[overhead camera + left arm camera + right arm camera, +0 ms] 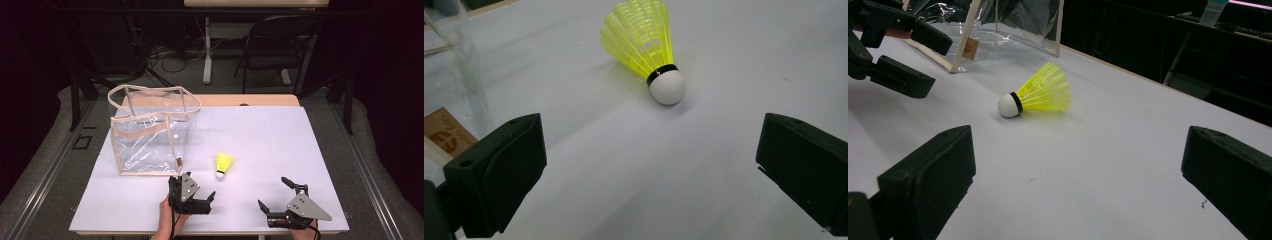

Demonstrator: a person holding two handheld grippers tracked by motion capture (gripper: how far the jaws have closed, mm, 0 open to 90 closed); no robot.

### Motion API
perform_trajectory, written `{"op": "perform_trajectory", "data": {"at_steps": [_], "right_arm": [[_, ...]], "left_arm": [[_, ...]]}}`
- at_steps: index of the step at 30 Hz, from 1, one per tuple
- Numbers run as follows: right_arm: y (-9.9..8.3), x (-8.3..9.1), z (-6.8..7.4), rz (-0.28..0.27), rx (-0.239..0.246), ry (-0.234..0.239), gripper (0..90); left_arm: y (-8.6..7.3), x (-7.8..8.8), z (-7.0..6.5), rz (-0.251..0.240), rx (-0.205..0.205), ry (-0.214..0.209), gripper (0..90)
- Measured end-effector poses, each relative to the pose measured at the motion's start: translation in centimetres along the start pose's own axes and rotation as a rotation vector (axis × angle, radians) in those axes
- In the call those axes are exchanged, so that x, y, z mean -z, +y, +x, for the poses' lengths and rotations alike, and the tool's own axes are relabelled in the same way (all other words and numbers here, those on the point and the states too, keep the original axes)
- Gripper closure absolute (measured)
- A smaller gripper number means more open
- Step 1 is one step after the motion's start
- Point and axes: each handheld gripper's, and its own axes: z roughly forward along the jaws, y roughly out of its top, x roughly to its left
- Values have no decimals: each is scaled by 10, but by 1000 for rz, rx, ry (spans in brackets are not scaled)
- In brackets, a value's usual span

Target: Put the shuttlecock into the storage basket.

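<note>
Between both wide-open, empty claws, the shuttlecock (223,164) lies flat; cork toward the person.

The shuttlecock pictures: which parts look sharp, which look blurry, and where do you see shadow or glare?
Left gripper view: the shuttlecock is sharp with a soft shadow beside it, the left gripper jaws blurred up close. Right gripper view: the right gripper jaws look soft. High view: glare streaks on the clear bag, dark surroundings.
</note>
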Motion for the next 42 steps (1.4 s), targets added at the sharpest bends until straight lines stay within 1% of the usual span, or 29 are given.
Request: {"op": "perform_trajectory", "data": {"at_steps": [9, 13, 18, 22, 24, 28, 30, 37, 42], "right_arm": [[0, 1, -1, 3, 0, -1, 4], [0, 1, -1, 3, 1, -2, 4], [0, 1, 0, 5, 0, -3, 4], [0, 1, 0, 4, 1, -3, 4], [0, 1, 0, 5, 2, -4, 4], [-1, 1, -1, 8, -1, -2, 4], [-1, 1, -1, 8, -1, -2, 4], [-1, 0, -1, 9, 0, -4, 4], [-2, 0, -2, 11, -6, -3, 4]], "left_arm": [[6, -10, -7, 17, 14, -3, 1], [8, -13, -9, 18, 17, -6, 3], [11, -17, -12, 13, 34, -9, 4], [14, -21, -16, 23, 22, 6, 5], [15, -25, -17, 29, 37, 5, 5], [16, -28, -17, 29, 45, 6, 5], [17, -29, -18, 22, 48, 12, 5], [23, -38, -20, 26, 71, 6, 11], [25, -47, -21, 44, 83, 10, 25]]}}
